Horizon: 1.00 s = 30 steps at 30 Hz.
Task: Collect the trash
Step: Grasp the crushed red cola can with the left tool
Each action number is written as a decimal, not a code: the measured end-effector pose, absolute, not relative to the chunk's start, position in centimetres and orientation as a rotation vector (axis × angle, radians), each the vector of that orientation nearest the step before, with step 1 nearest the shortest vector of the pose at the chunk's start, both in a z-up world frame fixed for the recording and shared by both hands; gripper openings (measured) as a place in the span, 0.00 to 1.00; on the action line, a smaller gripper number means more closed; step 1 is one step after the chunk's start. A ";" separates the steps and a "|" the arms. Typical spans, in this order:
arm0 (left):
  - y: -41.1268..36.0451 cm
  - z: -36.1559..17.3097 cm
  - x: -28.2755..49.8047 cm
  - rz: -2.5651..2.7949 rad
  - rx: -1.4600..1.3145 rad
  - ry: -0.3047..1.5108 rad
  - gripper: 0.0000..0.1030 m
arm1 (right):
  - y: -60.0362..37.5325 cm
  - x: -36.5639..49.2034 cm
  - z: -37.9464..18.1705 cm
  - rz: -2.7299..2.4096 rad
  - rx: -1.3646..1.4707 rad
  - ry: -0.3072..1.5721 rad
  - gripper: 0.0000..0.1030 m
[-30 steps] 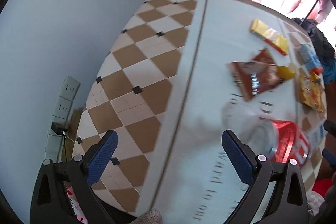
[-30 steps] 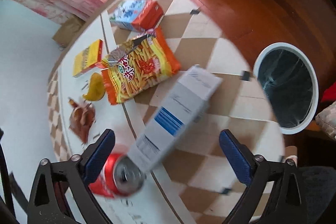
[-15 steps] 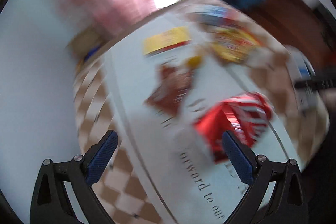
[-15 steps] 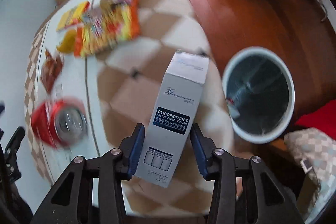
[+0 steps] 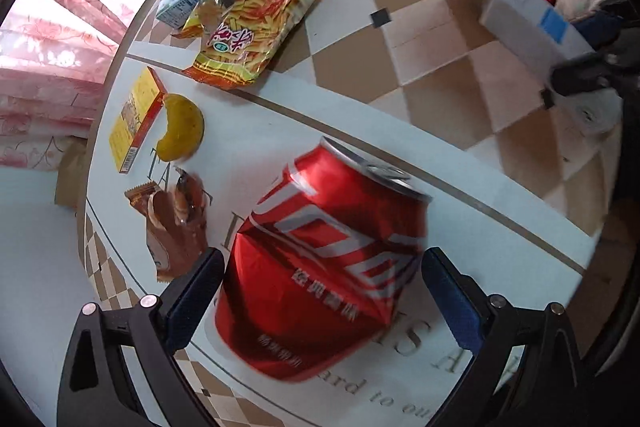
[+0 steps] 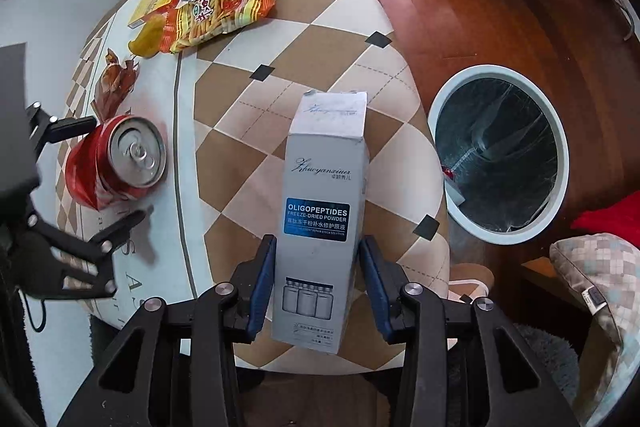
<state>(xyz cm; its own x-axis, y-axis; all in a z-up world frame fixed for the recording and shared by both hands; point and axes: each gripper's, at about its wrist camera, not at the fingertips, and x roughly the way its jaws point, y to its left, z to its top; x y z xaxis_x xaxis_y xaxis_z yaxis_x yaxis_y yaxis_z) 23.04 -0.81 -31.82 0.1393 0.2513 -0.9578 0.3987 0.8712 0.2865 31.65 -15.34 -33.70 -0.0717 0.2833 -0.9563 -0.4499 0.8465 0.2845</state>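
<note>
Right wrist: one grey box [image 6: 326, 203], one can [image 6: 116, 163], perhaps five wrappers.

A second ago our right gripper [image 6: 318, 269] stood wide apart around the grey box [image 6: 324, 211]; now its jaws clamp the box's lower sides and hold it raised above the bench [image 6: 248, 115], near the white bin [image 6: 498, 151]. Our left gripper [image 5: 320, 279], which faced bare bench, now brackets the red can [image 5: 324, 267], jaws apart, the can close and slightly blurred.
</note>
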 end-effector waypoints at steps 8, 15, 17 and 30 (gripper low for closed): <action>0.6 -31.8 23.6 -0.059 0.468 1.402 0.87 | -14.4 32.2 -33.7 0.612 -0.132 1.512 0.43; 1.0 -32.2 23.9 -0.050 0.464 1.390 0.87 | -13.1 32.5 -33.9 0.586 -0.185 1.512 0.43; 1.4 -32.1 24.0 -0.034 0.446 1.385 0.83 | -13.1 32.4 -33.9 0.585 -0.192 1.505 0.42; 2.2 -26.2 22.0 0.147 0.276 1.205 0.79 | -14.7 30.6 -30.3 0.641 -0.089 1.382 0.40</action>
<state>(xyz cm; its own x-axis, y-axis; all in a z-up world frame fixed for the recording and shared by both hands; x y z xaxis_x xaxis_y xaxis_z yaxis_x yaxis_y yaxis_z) 22.01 2.19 -26.18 0.3539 0.2580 -0.8990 0.0341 0.9570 0.2881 30.61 -14.72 -30.26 0.0484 0.3692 -0.9281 -0.4698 0.8284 0.3050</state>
